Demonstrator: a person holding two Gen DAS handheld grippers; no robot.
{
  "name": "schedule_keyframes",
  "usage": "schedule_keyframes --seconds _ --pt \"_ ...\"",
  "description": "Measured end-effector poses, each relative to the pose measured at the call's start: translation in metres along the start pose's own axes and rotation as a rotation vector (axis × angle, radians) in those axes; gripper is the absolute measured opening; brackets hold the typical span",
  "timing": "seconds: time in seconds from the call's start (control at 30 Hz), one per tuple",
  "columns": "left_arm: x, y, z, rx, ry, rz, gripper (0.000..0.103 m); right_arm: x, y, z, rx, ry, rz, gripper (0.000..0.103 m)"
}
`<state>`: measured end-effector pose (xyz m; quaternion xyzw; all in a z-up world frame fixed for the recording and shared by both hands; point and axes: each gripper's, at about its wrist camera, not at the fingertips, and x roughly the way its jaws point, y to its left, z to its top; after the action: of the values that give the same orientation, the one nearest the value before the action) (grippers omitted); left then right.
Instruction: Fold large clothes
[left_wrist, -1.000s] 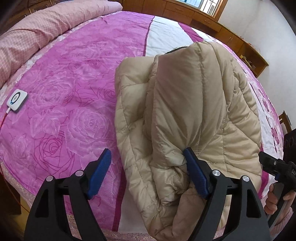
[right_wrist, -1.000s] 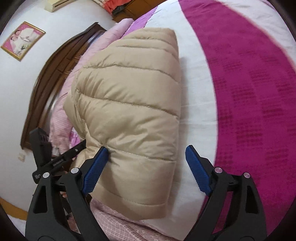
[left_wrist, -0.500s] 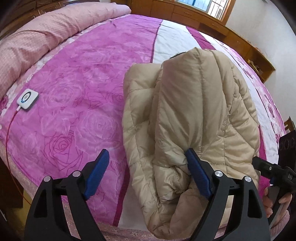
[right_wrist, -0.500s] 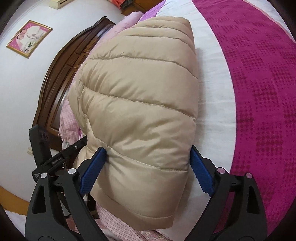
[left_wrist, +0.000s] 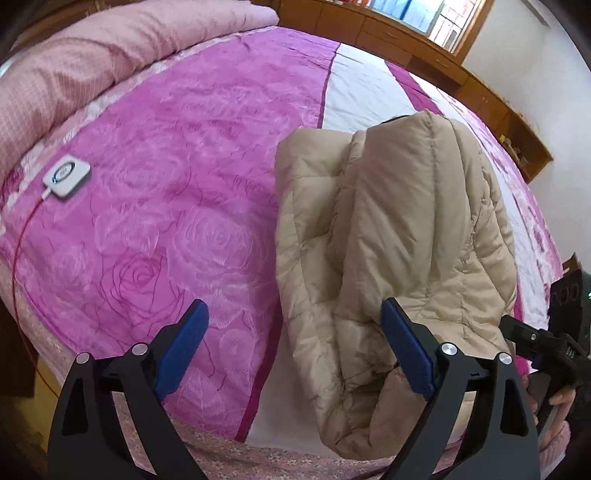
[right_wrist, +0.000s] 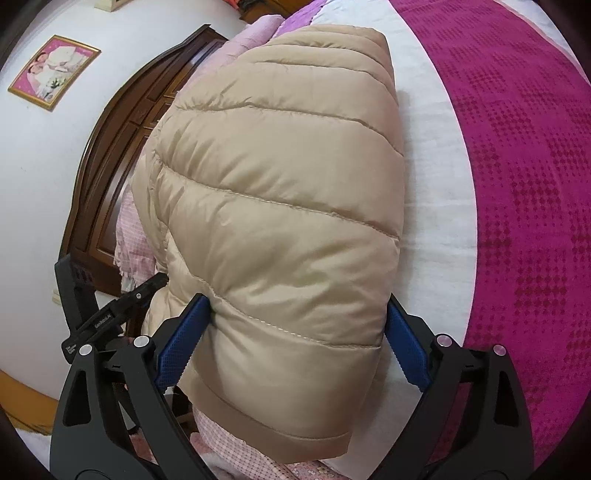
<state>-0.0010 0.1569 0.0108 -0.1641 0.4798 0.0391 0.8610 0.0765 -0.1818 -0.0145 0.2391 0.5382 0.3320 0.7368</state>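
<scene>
Beige puffer jacket (left_wrist: 402, 236) lies folded in a thick bundle on the pink rose-print bedspread (left_wrist: 155, 206), near the bed's front edge, partly over a white stripe.

Left gripper (left_wrist: 295, 343): jaws have just been opening and stand wide; the left pad is over bare bedspread, the right blue pad (left_wrist: 404, 350) touches the jacket's crumpled edge, nothing clamped.

Right gripper (right_wrist: 295, 343): jaws have just been opening and straddle the bundle's end; both pads touch or nearly touch the fabric, so probably released, contact unclear.

White charger puck (left_wrist: 66, 176) with a red cable lies far left.

The other gripper's black bar (right_wrist: 103, 321) bears small white lettering, too blurred to read.

Framed photo (right_wrist: 53, 72) hangs on the wall.
</scene>
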Motion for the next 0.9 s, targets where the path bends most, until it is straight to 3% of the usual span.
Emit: schedule_keyframes --seconds 0.13,0.23,0.47,0.6,0.63,0.67,0.8,0.83,0.9 --pt "-0.008 0.003 -0.004 0.0 -0.024 -0.035 0.093 0.0 0.0 0.0 0.01 0.002 0.001 0.091" --pt "-0.001 0.005 -0.003 0.01 0.004 -0.064 0.094 0.001 -0.001 0.001 0.009 0.011 -0.003 0.091" --pt "0.033 0.008 -0.003 -0.123 0.149 -0.301 0.094 0.004 -0.003 0.003 0.017 0.023 0.001 0.092" --pt "0.056 0.002 -0.011 -0.205 0.244 -0.528 0.093 0.008 -0.01 0.003 0.041 0.023 0.039 0.093" --pt "0.058 0.001 -0.011 -0.206 0.244 -0.541 0.088 0.009 -0.012 0.003 0.049 0.02 0.049 0.093" --pt "0.06 -0.001 -0.011 -0.205 0.24 -0.559 0.085 0.009 -0.013 0.003 0.05 0.017 0.057 0.09" --pt "0.055 -0.013 -0.001 -0.161 0.198 -0.623 0.06 -0.004 -0.012 0.002 0.008 -0.053 0.067 0.06" --pt "0.054 -0.018 0.003 -0.141 0.19 -0.633 0.055 -0.008 -0.011 0.002 -0.001 -0.072 0.069 0.057" --pt "0.05 -0.033 0.013 -0.092 0.169 -0.679 0.054 -0.023 -0.006 0.006 -0.034 -0.122 0.075 0.052"
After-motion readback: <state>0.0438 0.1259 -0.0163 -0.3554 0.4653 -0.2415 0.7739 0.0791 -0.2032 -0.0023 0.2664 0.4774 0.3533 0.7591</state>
